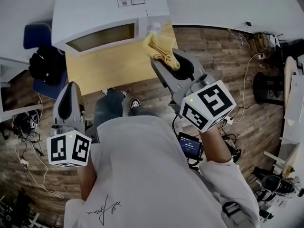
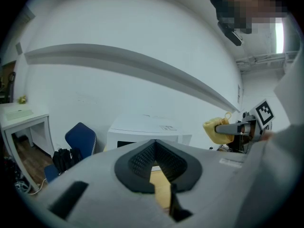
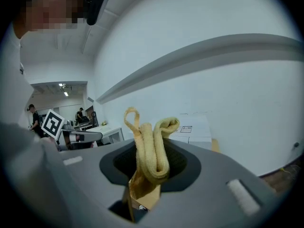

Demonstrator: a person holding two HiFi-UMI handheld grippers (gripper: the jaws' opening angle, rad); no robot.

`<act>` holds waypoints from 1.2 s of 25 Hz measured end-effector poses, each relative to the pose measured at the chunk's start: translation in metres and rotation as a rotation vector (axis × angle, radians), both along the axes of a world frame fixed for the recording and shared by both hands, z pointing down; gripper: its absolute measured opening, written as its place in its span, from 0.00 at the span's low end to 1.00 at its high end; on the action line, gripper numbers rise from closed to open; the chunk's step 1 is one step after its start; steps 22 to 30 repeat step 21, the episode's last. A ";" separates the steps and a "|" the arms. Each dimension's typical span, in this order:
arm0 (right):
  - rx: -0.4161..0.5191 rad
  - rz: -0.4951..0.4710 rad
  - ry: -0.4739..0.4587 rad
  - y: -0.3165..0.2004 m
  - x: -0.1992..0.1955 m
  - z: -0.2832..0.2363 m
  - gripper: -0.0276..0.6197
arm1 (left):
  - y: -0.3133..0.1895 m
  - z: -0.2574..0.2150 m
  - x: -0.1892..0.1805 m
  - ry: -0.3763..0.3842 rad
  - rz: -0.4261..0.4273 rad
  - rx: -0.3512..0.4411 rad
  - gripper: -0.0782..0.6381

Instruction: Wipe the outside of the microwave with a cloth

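The white microwave (image 1: 99,13) sits at the top of the head view on a pale wooden surface (image 1: 104,72). The right gripper (image 1: 167,63) is held up at centre frame. Its jaws are clamped on a folded yellow cloth (image 1: 161,49), which bunches out above them by the microwave's right-hand corner. Whether the cloth touches the microwave I cannot tell. The left gripper (image 1: 70,91) is at lower left, jaws closed together with nothing between them.

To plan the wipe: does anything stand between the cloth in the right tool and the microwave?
Nothing visible does. The cloth, clamped in the right tool, is at the front right corner of the microwave; contact cannot be told.
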State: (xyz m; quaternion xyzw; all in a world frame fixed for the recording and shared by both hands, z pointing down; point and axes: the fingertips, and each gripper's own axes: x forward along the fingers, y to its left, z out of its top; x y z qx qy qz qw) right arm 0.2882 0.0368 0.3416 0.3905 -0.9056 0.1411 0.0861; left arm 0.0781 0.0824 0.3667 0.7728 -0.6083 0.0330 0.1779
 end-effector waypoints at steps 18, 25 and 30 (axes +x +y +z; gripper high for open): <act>-0.048 -0.028 0.065 0.006 -0.023 0.026 0.22 | -0.011 0.006 0.000 -0.008 0.059 0.004 0.09; -0.059 -0.022 0.071 0.008 -0.024 0.030 0.22 | -0.008 0.008 0.004 -0.008 0.075 0.005 0.09; -0.059 -0.022 0.071 0.008 -0.024 0.030 0.22 | -0.008 0.008 0.004 -0.008 0.075 0.005 0.09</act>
